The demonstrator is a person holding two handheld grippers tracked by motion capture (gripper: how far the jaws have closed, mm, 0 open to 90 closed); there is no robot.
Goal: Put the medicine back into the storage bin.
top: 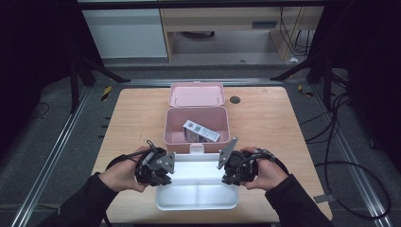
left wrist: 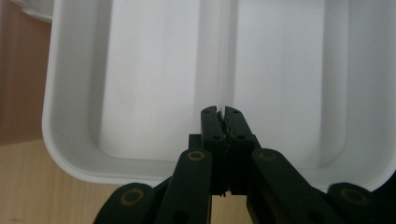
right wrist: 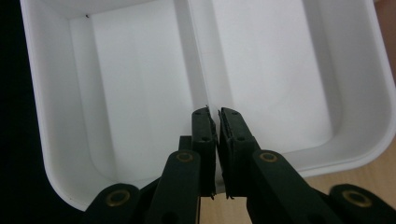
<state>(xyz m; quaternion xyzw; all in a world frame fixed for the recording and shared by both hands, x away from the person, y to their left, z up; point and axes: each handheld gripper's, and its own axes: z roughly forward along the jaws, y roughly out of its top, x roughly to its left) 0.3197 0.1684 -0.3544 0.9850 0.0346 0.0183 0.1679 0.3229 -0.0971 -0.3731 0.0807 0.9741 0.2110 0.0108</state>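
Behind the white tray [top: 198, 201], whose divider both jaws pinch, sits a pink box [top: 176, 126].

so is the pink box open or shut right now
Open. The pink box has its lid swung back flat on the table behind it, and a small carton shows lying inside.

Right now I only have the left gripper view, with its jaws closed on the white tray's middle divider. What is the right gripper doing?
Observer: The right gripper is shut on that same divider, coming in from the opposite side of the white tray.
Operator: What's past the tray?
Observer: A pink box sits just behind it, with its lid open and folded back.
Operator: Anything in it?
Observer: One small carton with a printed label, lying tilted.
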